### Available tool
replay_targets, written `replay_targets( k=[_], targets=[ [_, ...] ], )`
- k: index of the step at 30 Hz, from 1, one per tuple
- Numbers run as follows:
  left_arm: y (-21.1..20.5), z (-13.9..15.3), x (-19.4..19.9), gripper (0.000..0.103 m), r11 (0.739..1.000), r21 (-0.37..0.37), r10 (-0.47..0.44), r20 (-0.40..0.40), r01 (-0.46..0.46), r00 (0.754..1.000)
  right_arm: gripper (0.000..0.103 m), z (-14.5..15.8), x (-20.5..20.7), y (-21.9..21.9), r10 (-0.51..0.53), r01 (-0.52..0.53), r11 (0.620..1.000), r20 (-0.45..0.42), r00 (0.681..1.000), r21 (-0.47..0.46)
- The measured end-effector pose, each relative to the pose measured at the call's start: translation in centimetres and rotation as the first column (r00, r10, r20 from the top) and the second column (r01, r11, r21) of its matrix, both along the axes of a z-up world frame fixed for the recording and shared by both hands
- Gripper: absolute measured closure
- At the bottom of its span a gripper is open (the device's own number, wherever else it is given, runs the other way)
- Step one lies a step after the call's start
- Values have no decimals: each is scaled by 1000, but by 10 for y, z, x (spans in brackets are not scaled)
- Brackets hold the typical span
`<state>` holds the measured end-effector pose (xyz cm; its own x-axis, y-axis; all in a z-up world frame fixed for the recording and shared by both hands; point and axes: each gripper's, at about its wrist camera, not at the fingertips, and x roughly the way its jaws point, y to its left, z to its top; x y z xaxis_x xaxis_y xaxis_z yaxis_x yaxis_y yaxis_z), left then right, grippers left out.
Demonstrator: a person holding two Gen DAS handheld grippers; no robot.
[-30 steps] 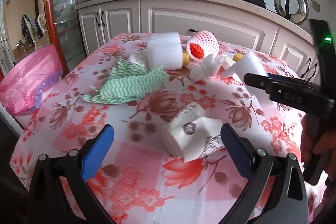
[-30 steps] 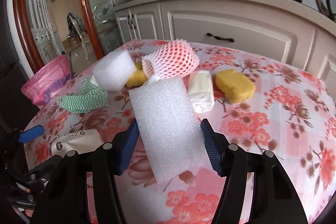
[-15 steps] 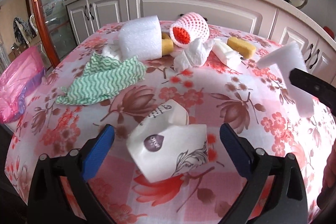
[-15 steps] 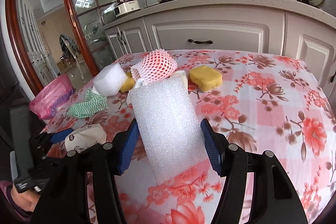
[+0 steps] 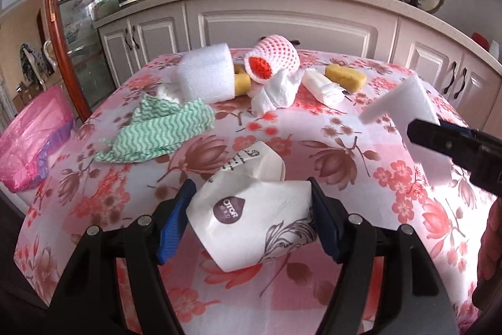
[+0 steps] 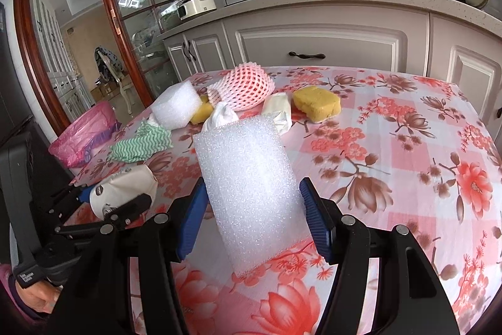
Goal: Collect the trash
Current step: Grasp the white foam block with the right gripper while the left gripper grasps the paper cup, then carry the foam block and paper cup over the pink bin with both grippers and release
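Now closing left gripper (image 5: 251, 215) on crumpled paper cup (image 5: 251, 218) sitting between pads; squeeze gently, centre cup, avoid crushing it out sideways. Right gripper (image 6: 254, 218) clamped on white foam sheet (image 6: 248, 190); keep level, clear of left.

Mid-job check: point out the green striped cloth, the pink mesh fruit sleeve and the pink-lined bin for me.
green striped cloth (image 5: 160, 132), left wrist view, middle of the crumpled fabric.
pink mesh fruit sleeve (image 6: 248, 88), right wrist view, centre of its netted side.
pink-lined bin (image 5: 28, 134), left wrist view, the pink liner's outer wall.
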<state>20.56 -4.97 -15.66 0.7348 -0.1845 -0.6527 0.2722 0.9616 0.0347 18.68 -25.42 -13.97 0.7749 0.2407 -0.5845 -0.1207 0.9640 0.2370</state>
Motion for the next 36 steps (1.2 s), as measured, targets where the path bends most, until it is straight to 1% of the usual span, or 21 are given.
replay_targets(
  k=[3,7,12,19,28,33,36],
  targets=[
    [5,4,-5,35,1000,-10,19,8,-19,1000,44,2,-6,3,9,-9,1000,6,1000,-4],
    [16,17,-16,35,999,-36,40,39,-39,998,44,7,-13,9,20,-20,1000,27,999,-18],
    [22,33,-34,34,998,-48,40,88,-36,995,44,13,-20,21,47,-46,998,42,998,-30],
    [35,49,-49,34,995,-82,58,117,-49,991,44,23,-27,38,82,-78,995,65,995,-58],
    [60,52,-70,34,994,-83,87,144,-75,986,44,31,-35,64,133,-127,988,70,989,-85],
    [77,53,-77,34,990,-97,113,151,-99,982,44,36,-38,86,176,-167,980,80,981,-109],
    [90,53,-80,34,987,-107,134,152,-118,979,44,39,-39,95,184,-174,978,85,979,-117]
  ],
)
